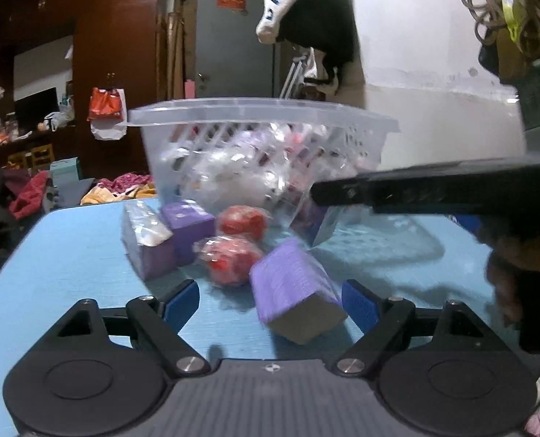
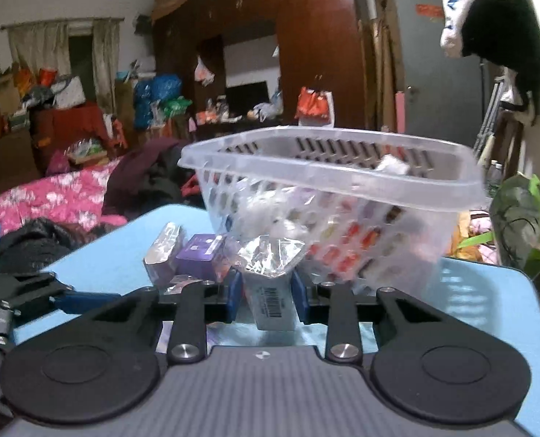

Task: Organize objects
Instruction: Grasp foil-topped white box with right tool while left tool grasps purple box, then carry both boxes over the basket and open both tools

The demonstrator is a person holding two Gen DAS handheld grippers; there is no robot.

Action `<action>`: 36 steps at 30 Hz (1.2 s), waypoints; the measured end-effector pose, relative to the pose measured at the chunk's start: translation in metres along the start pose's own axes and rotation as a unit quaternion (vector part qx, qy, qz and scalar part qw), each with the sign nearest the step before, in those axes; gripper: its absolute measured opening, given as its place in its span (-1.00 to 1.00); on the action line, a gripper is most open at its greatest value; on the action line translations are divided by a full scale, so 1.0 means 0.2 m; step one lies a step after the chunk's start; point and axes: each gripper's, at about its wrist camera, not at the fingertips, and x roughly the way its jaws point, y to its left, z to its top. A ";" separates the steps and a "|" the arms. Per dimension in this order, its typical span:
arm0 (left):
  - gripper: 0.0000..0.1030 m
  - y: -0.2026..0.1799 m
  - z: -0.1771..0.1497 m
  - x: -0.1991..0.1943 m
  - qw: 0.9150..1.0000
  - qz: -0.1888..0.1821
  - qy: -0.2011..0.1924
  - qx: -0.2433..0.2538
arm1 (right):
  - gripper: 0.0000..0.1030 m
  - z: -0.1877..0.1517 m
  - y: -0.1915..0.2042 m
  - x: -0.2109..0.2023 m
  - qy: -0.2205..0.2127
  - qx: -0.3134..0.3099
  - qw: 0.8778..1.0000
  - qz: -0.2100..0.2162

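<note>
I work over a light blue table (image 1: 69, 255) that fills the lower half of both wrist views. Toward its far side stands one clear plastic basket (image 1: 262, 116) with slotted walls, already packed with small wrapped items that are too blurred to count.

My right gripper (image 2: 266, 291) is held low and level above the table, pointing at the basket's near wall. Its blue pads (image 2: 233, 291) are pressed against the two sides of one silver foil-topped packet (image 2: 272, 291), which stands upright between them with a barcode label facing the camera. The packet sits just in front of the basket, not inside it. In the left wrist view this same gripper enters from the right as a dark bar reaching toward the basket.

My left gripper (image 1: 270, 304) also hovers low over the table, aimed at the loose pile in front of the basket. Its jaws are spread wide and grip nothing. One purple block (image 1: 292, 284) lies tilted between the fingertips, close to the right-hand blue pad; I cannot tell whether it touches.

In the loose pile I count two more purple boxes (image 1: 168, 236) side by side at the left, the leftmost with a silvery top, and two red wrapped balls (image 1: 233, 251) in clear film, one behind the other, between the boxes and the block.
</note>
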 end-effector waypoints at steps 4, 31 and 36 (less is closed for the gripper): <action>0.71 -0.08 0.00 0.06 0.999 0.003 0.022 0.022 | -0.36 -0.04 -0.04 -0.06 -0.006 0.011 1.000 -0.004; -0.18 -0.06 -0.01 0.01 0.999 -0.031 -0.026 0.000 | -0.36 -0.16 -0.15 -0.16 -0.023 0.047 0.999 -0.013; -0.18 -0.04 -0.01 0.00 0.999 -0.034 -0.038 -0.010 | -0.36 -0.15 -0.16 -0.16 -0.024 0.046 0.999 -0.014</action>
